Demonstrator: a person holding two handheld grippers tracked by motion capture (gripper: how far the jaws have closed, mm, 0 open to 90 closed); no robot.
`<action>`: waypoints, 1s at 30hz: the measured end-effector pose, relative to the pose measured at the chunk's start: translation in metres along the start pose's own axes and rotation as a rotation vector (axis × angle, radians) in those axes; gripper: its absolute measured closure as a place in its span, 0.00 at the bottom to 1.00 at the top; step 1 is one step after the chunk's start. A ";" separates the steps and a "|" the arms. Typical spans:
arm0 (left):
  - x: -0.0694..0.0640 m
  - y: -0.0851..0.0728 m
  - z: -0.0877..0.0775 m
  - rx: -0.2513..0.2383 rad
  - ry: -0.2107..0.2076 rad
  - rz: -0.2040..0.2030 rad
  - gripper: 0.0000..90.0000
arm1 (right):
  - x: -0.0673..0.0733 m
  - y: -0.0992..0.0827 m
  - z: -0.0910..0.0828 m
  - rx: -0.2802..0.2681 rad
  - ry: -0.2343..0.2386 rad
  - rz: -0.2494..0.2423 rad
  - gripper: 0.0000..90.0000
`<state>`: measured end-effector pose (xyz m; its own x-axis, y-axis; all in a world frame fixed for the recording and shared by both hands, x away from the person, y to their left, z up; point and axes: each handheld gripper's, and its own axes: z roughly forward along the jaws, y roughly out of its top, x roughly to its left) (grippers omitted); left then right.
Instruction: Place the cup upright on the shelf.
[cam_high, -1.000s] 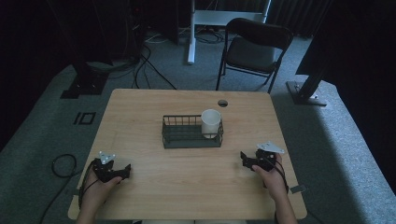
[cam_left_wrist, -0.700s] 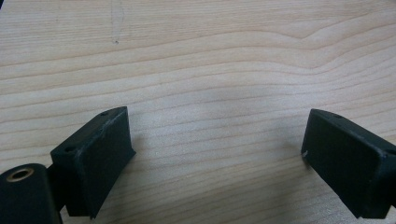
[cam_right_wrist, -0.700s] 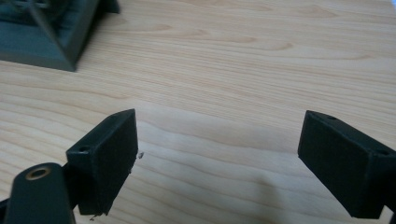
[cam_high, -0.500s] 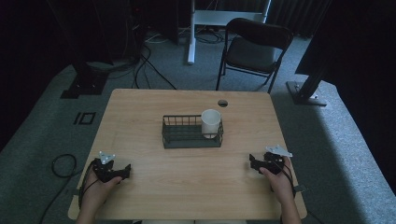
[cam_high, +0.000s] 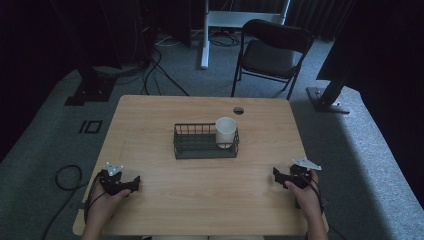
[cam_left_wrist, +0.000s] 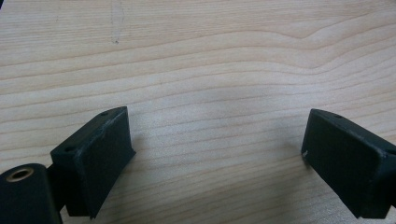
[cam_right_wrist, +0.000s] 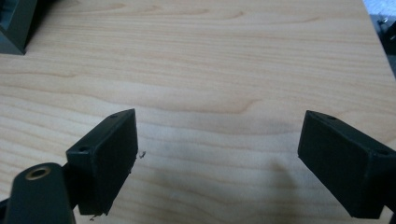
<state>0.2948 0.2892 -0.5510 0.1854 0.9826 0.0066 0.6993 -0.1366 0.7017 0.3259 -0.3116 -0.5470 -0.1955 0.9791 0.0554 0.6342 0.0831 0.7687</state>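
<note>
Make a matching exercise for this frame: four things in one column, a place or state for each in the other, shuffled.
Things:
1. white cup
2. wire basket
3. left gripper
4. folding chair

Places or states:
A. on the floor beyond the table's far edge
B. open, over bare wood near the front left corner
C. standing in the basket's right end
D. at the middle of the table

Pairs: 1-C, 2-D, 3-B, 4-A
</note>
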 end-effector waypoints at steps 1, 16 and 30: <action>0.000 0.000 0.000 0.000 0.000 0.000 0.10 | -0.001 -0.001 0.000 0.005 -0.001 -0.001 0.13; 0.000 0.000 0.000 0.000 0.000 0.000 0.10 | -0.005 -0.012 -0.003 0.067 0.021 -0.081 0.13; 0.000 0.000 0.000 0.000 0.000 0.000 0.10 | -0.004 -0.014 -0.006 0.070 0.037 -0.098 0.13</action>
<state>0.2948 0.2892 -0.5511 0.1854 0.9826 0.0067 0.6990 -0.1367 0.7020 0.3139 -0.3181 -0.5545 -0.2852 0.9584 0.0068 0.6613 0.1917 0.7252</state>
